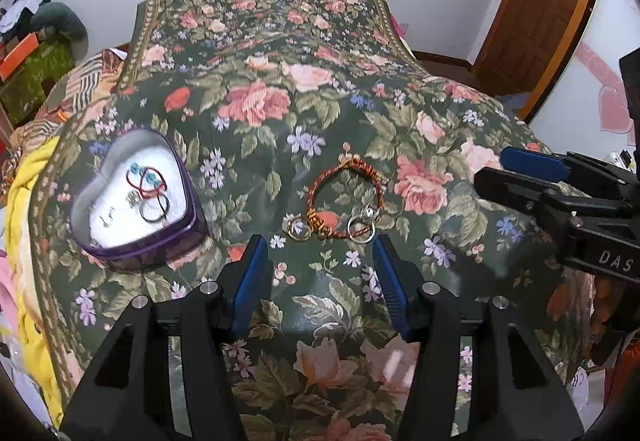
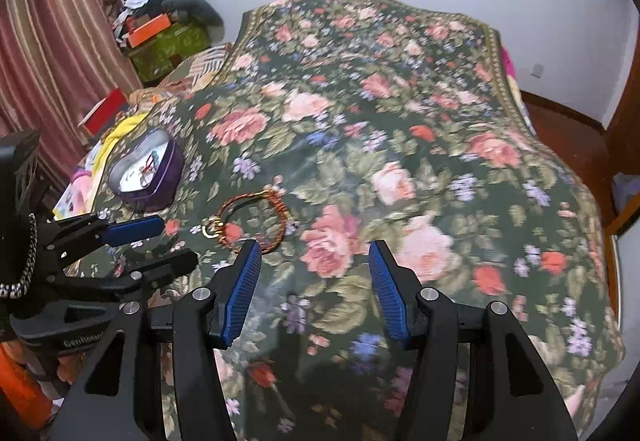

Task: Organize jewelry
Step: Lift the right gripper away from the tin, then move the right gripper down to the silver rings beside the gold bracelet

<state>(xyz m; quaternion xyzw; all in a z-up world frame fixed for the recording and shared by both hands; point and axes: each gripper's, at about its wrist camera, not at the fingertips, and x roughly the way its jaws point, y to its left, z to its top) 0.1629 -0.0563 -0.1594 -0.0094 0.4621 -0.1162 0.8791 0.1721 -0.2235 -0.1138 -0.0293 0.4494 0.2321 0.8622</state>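
Left wrist only: silver ring (image 1: 361,229).

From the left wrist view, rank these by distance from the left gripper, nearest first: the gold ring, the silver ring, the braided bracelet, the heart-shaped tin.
1. gold ring and silver ring, just ahead of the left gripper, gold toward its left finger, silver toward its right; too close to call.
2. braided bracelet, looping away behind both rings.
3. heart-shaped tin, off to the left on the floral bedspread.

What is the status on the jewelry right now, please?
Both tongs, left and right, open, empty. Braided bracelet and rings loose on bedspread; heart tin part-filled. Nothing blocking.
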